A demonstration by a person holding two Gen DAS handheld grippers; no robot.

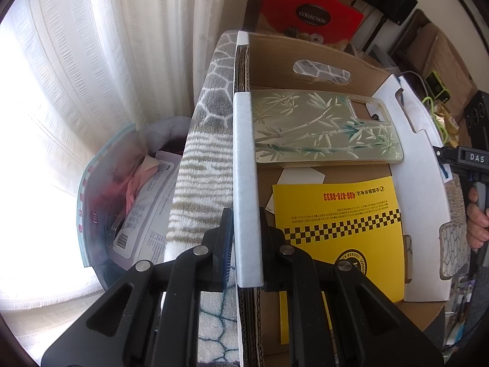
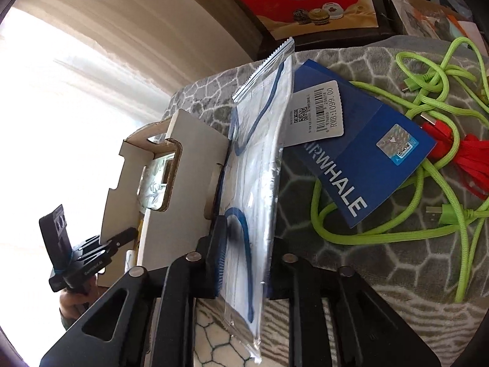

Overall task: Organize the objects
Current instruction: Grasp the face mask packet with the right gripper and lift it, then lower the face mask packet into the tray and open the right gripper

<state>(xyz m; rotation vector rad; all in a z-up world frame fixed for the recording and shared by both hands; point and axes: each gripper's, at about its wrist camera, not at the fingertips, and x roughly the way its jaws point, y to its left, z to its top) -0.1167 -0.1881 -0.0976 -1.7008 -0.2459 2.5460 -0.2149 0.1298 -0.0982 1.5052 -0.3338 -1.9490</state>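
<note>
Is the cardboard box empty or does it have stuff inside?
Not empty. Inside the cardboard box lie a bamboo-print phone case and a yellow booklet. Its top is open.

corrugated cardboard box point(image 1: 305, 58), fluffy cloth blanket point(image 1: 207, 140), glossy plastic bag point(image 2: 256, 153).

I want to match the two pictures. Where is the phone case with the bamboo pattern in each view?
Left wrist view: the phone case lies across the far part of the cardboard box, above the yellow booklet.
Right wrist view: only a sliver of the phone case shows through the box's side opening, left of centre.
Shared landmark: the red COLLECTION box at the top of both.
</note>
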